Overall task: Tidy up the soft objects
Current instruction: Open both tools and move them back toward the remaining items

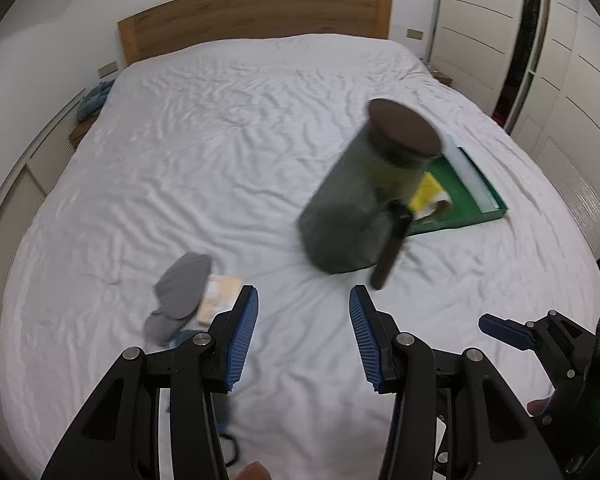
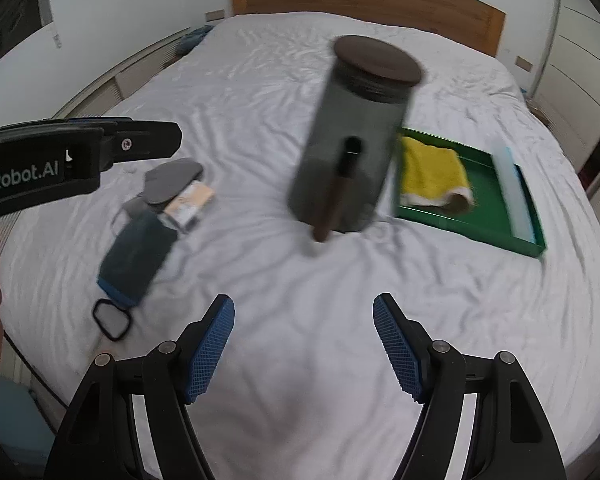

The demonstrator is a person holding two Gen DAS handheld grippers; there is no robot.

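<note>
Both claws wide open, empty: left claw (image 1: 303,300), right claw (image 2: 303,311). Jar (image 2: 356,136) on bed (image 2: 300,280), yellow cloth (image 2: 432,170) in green tray (image 2: 496,232).

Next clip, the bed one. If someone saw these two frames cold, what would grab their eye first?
Probably the tall dark jar with a brown lid, standing mid-bed on the white sheet, blurred in both views. Next, the green tray to its right holding a yellow cloth. To the left lies a small pile: a grey eye mask and a dark face mask. Both grippers, left and right, are open and empty.
</note>
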